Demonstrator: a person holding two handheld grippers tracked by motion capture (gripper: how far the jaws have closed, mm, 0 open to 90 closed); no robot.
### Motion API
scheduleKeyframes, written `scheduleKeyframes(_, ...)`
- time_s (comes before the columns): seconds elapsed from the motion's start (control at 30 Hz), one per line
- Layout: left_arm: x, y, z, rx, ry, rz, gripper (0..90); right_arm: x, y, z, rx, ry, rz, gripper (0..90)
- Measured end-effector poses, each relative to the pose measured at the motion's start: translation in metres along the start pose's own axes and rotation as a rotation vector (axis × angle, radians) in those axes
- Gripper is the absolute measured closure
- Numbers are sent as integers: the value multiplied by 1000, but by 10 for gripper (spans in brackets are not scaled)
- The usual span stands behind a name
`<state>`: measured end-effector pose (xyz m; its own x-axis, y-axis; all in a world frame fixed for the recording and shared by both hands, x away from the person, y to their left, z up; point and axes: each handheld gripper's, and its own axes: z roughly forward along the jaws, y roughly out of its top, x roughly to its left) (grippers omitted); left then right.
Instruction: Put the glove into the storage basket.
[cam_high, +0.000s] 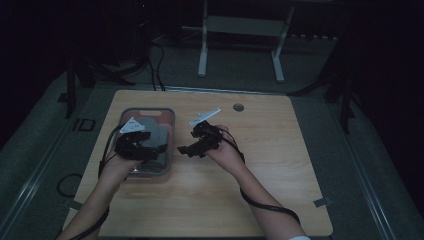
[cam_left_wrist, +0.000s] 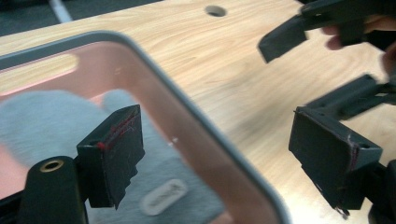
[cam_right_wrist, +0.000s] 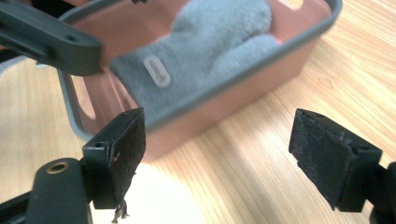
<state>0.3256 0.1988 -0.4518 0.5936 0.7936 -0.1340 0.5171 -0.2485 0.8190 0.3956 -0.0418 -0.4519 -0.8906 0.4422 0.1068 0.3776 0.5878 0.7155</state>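
A pink tub with a grey rim (cam_high: 172, 131) stands on the left half of the wooden table. Inside lies a folded grey cloth (cam_left_wrist: 46, 121) with a small oval label (cam_right_wrist: 158, 71). My left gripper (cam_high: 154, 150) hovers over the tub's right side, open, and its pads (cam_left_wrist: 114, 154) touch nothing; the tub's rim (cam_left_wrist: 187, 121) runs below the gap. My right gripper (cam_high: 186, 149) hangs just right of the tub over bare wood, pointing left at the tub wall (cam_right_wrist: 261, 70). It is open and empty, with its pads (cam_right_wrist: 329, 156) wide apart. Each gripper's jaws face the other's.
The table (cam_high: 260, 165) has a round cable hole (cam_high: 238, 107) near its far edge. Cables trail from both grippers along the forearms. Bare wood lies right of and in front of the tub. A white desk frame (cam_high: 202, 45) stands on the floor beyond, in dim light.
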Motion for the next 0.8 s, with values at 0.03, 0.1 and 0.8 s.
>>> scheduleKeyframes(0.03,-4,0,0,-3,-11,9,184,0,-3,-2,0,-2,-1,187)
scheduleKeyframes(0.1,-13,-1,1,-9,-33,35,184,-1,-10,-7,-8,-1,-4,187)
scheduleKeyframes(0.8,-95,-25,28,0,-284,194,184,-9,-89,-36,2,8,-46,175)
